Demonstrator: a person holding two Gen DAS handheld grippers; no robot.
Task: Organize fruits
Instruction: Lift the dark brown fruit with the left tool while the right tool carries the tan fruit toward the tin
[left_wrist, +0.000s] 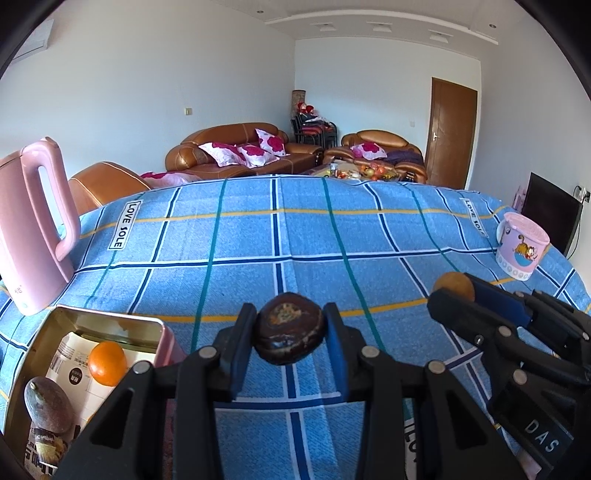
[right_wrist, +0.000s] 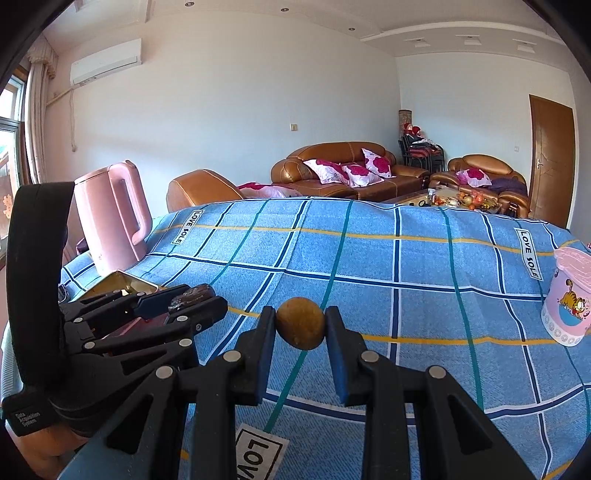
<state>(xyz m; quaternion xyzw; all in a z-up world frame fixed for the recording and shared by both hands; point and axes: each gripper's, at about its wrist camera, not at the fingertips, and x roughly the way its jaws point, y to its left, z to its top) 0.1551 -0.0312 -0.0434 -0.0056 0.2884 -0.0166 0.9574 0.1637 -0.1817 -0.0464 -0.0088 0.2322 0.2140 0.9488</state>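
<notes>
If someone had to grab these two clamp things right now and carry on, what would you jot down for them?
Left gripper: shut on a dark brown wrinkled fruit, held above the blue checked tablecloth.
Right gripper: shut on a small round tan fruit, also held over the cloth.
Tin box: open, near the pink kettle on the left side; it already holds an orange and a purplish-brown fruit.
Done: two fruits in the box, two more picked up.
Left: probably carry both held fruits to the box and release them.
No other loose fruit shows on the cloth.
</notes>
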